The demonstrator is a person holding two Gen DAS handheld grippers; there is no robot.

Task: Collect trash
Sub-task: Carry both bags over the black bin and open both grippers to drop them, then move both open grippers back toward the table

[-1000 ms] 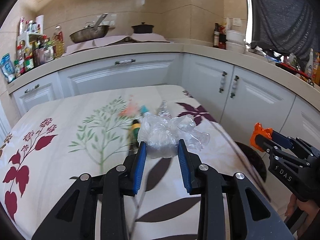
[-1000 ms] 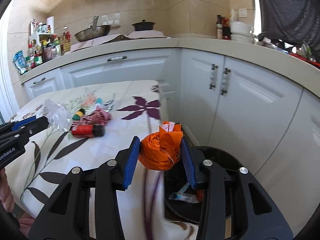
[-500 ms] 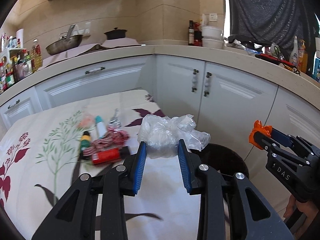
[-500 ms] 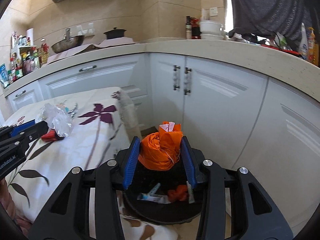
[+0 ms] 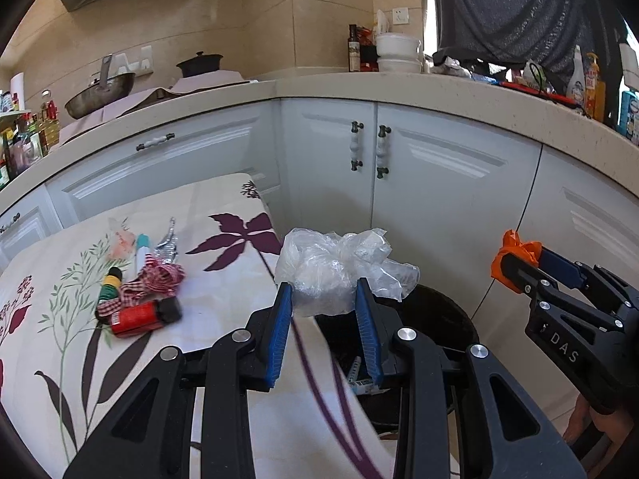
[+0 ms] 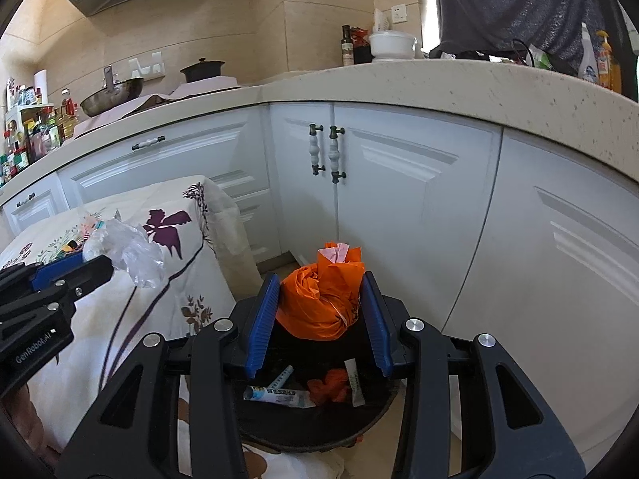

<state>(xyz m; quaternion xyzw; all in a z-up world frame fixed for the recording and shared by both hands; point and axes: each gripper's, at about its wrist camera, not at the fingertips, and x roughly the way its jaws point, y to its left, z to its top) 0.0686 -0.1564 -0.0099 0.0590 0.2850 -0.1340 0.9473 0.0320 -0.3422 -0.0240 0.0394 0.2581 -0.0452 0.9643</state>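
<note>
- My right gripper [image 6: 319, 315] had its blue-padded fingers clenched on a crumpled orange plastic bag [image 6: 321, 299], which hung directly over the round black trash bin [image 6: 307, 427] on the floor.
- Inside that bin I saw a white squeezed tube [image 6: 275, 393], a small orange scrap [image 6: 329, 387] and a narrow white packet [image 6: 353, 383].
- My left gripper [image 5: 324, 319] was grasping a wad of clear crinkled plastic film [image 5: 335, 267], held above the table's edge, beside the bin's rim [image 5: 451, 311].
- On the floral cream tablecloth [image 5: 223, 295], left of that wad, lay a red cylindrical can with a black cap [image 5: 145, 315], touching a red-and-white checked cloth strip [image 5: 155, 279].
- Just past them sat a small green-and-yellow capped bottle [image 5: 110, 285], a silver foil wrapper [image 5: 167, 245] and a pale pink scrap [image 5: 120, 243].
- Farthest off stood white cabinet doors [image 6: 399, 199] under a beige speckled countertop [image 6: 459, 84].
</note>
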